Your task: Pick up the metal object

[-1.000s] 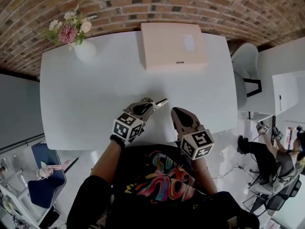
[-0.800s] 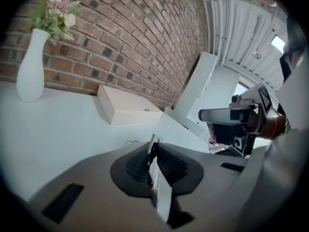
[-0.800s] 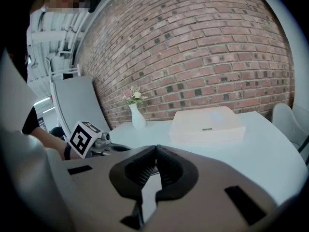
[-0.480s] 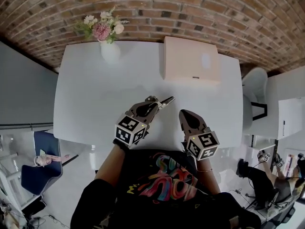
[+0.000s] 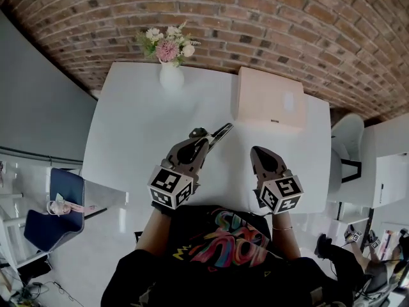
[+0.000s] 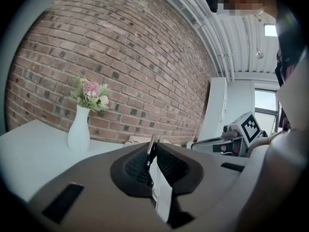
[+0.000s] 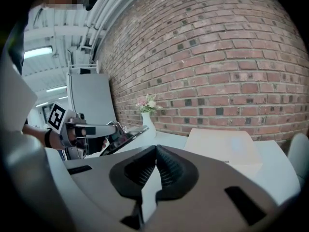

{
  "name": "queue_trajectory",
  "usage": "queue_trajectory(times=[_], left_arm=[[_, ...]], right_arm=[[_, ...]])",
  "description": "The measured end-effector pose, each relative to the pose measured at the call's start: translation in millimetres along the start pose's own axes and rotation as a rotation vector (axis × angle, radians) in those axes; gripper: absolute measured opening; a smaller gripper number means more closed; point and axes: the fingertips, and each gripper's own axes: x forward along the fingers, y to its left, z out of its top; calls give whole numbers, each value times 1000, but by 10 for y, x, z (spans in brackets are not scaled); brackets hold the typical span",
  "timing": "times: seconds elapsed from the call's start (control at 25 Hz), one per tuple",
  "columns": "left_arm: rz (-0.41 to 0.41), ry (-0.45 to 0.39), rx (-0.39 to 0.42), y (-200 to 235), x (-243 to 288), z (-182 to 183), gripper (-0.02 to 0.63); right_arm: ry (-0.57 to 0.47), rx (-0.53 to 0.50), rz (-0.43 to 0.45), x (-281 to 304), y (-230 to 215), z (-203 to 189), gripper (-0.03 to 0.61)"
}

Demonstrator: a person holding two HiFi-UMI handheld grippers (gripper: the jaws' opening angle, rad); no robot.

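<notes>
A thin shiny metal object [image 5: 220,132] sticks out forward and to the right from my left gripper [image 5: 199,135], which is shut on it and holds it above the white table [image 5: 140,126]. In the left gripper view the object shows as a narrow edge [image 6: 151,148] pinched between the dark ribbed pads [image 6: 137,166]. The right gripper view shows its reflective blade [image 7: 123,139] from the side. My right gripper [image 5: 254,151] hovers to the right, near the table's front edge. It is shut with nothing between its pads [image 7: 169,170].
A white vase of flowers [image 5: 171,75] stands at the table's far edge. A flat pale pink box [image 5: 271,98] lies at the far right. A brick wall [image 5: 255,18] runs behind the table. A blue chair [image 5: 61,203] is at the left, a white chair [image 5: 348,133] at the right.
My left gripper has come up and forward a little with the metal object in it. The head view has swung, so the table now sits farther right. The right gripper stays shut.
</notes>
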Motion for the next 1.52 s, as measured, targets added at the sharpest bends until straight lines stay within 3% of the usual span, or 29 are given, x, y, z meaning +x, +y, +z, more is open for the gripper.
queue_trajectory(times=[0.36,0.64,0.84,1.52], left_arm=[[149,-122,101,80,-468,459,44],[256,-160,113,143,-682,462,44],[266,-144,71,214,-692,343,44],[236,-116,70,265,-536,286,44]], right_arm=[[-46,-46,20,-73,149,280,17],[-64,-18,30,-172,212,305,17],[-68,-12,30,-192,207,283,17],[-106,-20,-13,-240,117,331,17]])
